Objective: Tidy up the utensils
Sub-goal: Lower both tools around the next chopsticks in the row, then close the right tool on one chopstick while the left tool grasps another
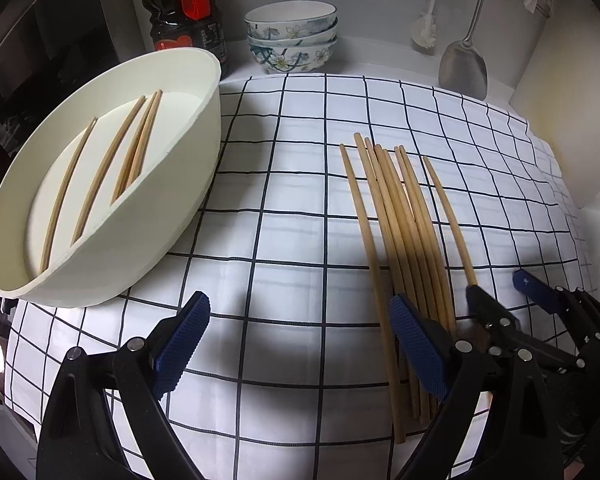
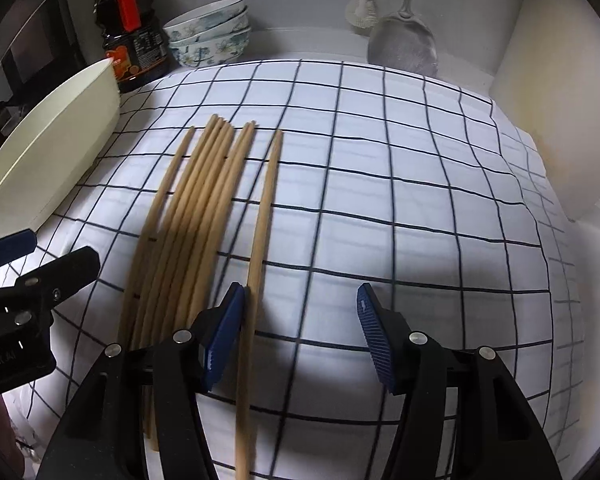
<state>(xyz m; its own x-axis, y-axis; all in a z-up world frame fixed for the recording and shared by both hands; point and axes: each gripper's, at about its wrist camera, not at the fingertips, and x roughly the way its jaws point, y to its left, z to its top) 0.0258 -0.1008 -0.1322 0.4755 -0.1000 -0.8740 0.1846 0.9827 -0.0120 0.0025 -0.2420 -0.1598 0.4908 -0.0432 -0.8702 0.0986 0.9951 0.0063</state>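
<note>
Both sets of jaws apart and empty, right gripper [image 2: 300, 336] straddling the outermost of eight chopsticks [image 1: 400, 216] left on the cloth [image 1: 284, 208], left gripper [image 1: 300, 344] idle, four in the tray [image 1: 180, 184] beyond: roughly a third done.

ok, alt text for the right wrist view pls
The open right gripper straddles a single wooden chopstick lying on a white grid-patterned cloth, its left pad beside the stick. A bundle of chopsticks lies to its left, with a cream holder, a dark bottle and stacked bowls beyond.
</note>
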